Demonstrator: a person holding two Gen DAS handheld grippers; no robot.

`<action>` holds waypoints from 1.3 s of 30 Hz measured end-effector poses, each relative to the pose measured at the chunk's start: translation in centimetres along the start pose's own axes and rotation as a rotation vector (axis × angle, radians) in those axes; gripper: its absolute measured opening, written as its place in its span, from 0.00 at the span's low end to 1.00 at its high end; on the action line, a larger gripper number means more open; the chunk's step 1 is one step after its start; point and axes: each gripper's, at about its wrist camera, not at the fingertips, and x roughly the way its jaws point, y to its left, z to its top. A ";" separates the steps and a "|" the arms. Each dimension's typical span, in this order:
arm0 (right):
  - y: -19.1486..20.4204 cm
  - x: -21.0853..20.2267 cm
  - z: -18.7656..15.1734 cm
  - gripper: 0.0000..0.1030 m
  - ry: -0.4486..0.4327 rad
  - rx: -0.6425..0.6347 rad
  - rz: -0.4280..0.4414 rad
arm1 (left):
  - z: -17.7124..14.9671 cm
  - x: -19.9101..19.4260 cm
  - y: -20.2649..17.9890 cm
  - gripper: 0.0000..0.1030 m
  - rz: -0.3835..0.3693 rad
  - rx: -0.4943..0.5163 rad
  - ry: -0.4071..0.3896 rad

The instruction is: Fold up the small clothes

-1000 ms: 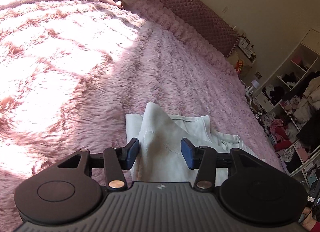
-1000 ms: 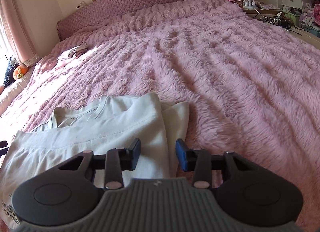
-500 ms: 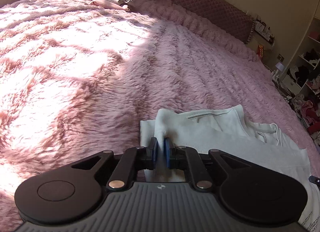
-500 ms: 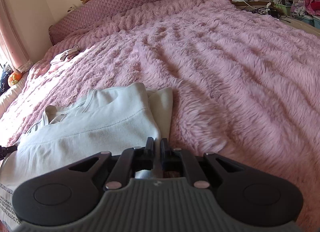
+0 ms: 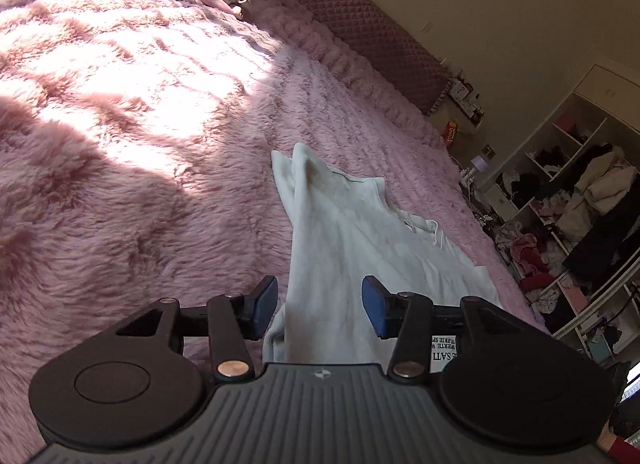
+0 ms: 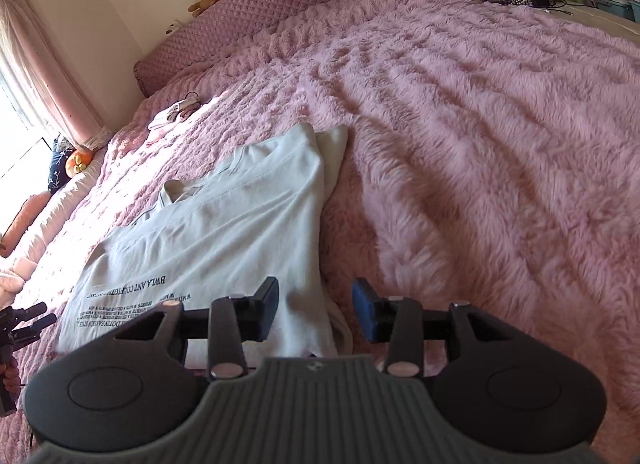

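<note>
The left claw (image 5: 319, 306) stands wide, its blue pads either side of the pale white cotton shirt (image 5: 352, 232) without gripping it; the cloth's left edge runs toward 12 o'clock, with bare fluffy pink bedspread (image 5: 140, 191) from 9 to 11 o'clock; the right claw (image 6: 315, 306) is likewise wide and holds nothing, the shirt's right hem between its pads; printed black lettering (image 6: 132, 300) lies at 9 o'clock; open bedspread spreads from 1 to 3 o'clock; a small folded pink-and-white garment (image 6: 174, 113) sits near the quilted mauve headboard (image 6: 280, 7) at 11 o'clock.
</note>
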 end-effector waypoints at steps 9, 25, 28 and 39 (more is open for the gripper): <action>1.7 0.6 -1.5 0.05 0.057 -0.054 -0.050 | -2.0 2.4 0.0 0.08 -0.022 -0.034 0.090; 2.4 -0.8 -2.3 0.21 0.024 -0.102 -0.165 | -1.3 0.6 -3.1 0.04 0.143 0.093 0.120; 5.8 -1.9 -1.4 0.24 -0.045 -0.242 -0.116 | -0.8 -0.2 -5.0 0.04 0.093 0.123 0.049; 18.7 9.8 3.5 0.25 -0.015 -0.532 0.123 | -4.0 7.7 -11.9 0.07 -0.156 0.194 0.147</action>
